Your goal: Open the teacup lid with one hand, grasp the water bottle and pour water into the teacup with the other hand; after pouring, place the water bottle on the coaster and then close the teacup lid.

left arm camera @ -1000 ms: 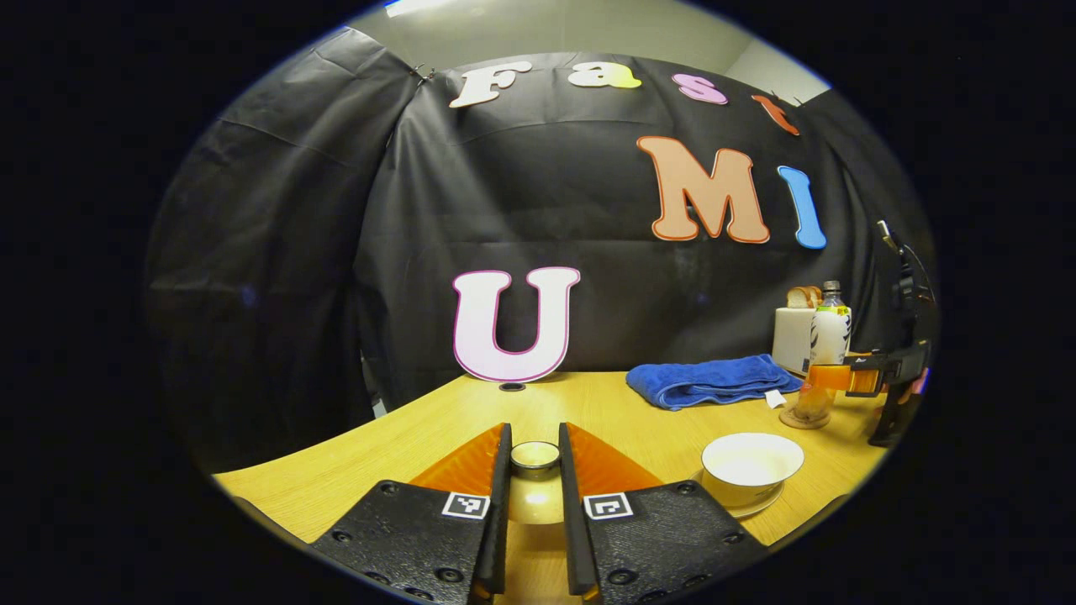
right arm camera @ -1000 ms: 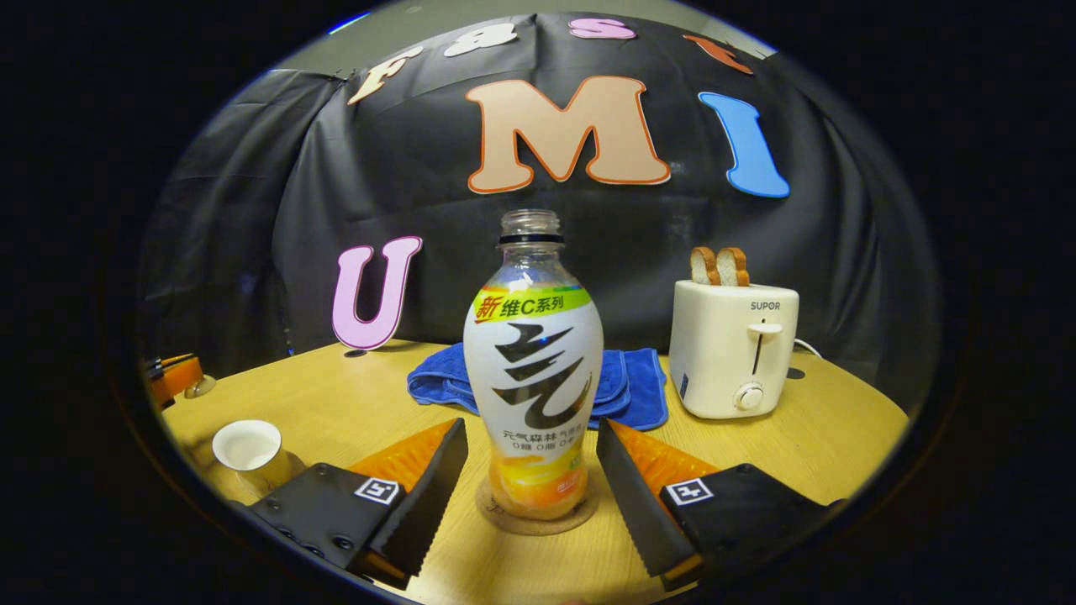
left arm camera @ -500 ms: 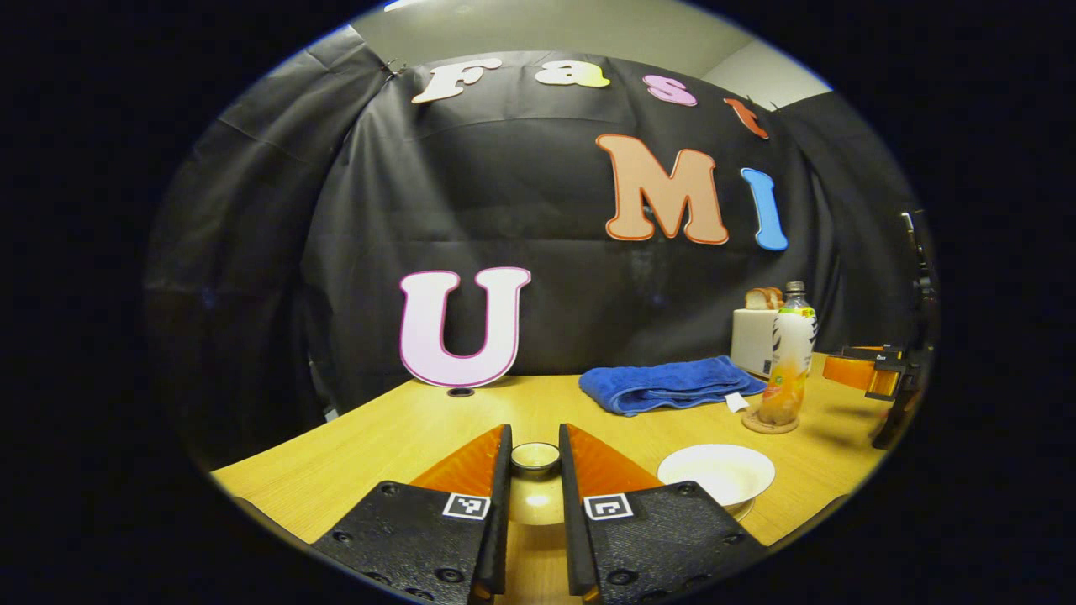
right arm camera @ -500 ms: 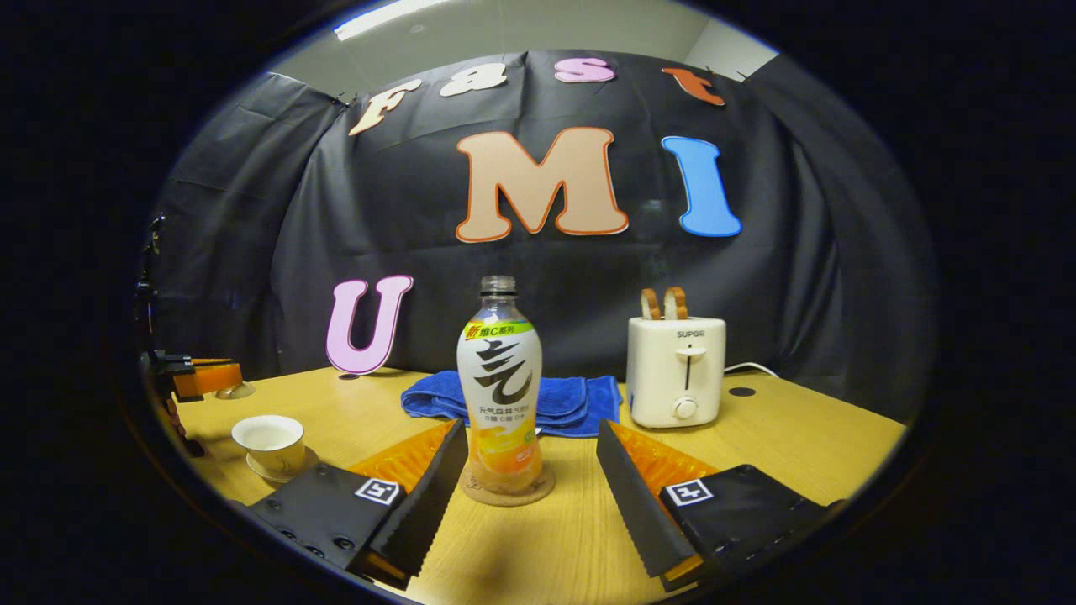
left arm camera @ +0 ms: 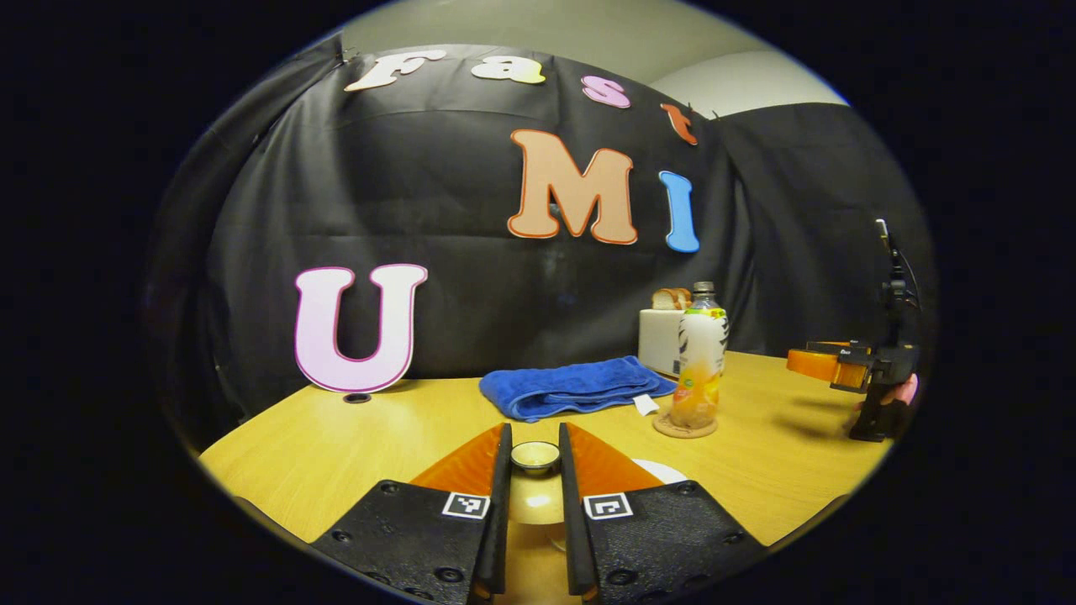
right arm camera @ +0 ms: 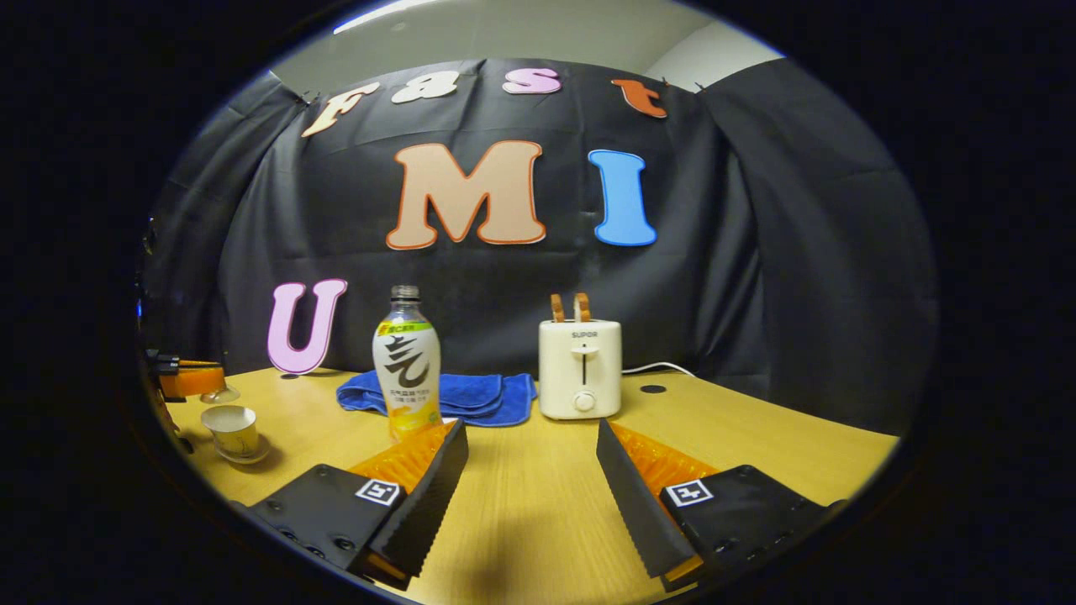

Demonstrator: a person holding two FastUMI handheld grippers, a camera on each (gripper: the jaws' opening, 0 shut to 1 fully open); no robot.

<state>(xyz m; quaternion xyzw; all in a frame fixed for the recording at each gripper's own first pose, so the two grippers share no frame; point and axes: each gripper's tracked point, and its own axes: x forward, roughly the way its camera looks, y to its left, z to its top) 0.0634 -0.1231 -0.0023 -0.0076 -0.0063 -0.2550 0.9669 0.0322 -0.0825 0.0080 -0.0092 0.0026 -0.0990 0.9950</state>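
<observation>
In the left gripper view, the left gripper [left arm camera: 535,504] pinches the teacup lid [left arm camera: 535,456] by its knob between both fingers, holding it above the counter [left arm camera: 353,445]. The white rim of the teacup [left arm camera: 660,470] peeks out just right of the fingers, low and near. In the right gripper view, the right gripper [right arm camera: 528,479] stands spread wide with nothing between its fingers; the water bottle [right arm camera: 407,363] stands upright on the coaster [left arm camera: 685,427], apart from it, ahead and to the left. A blue towel [right arm camera: 471,397] and a toaster [right arm camera: 580,368] sit farther back.
</observation>
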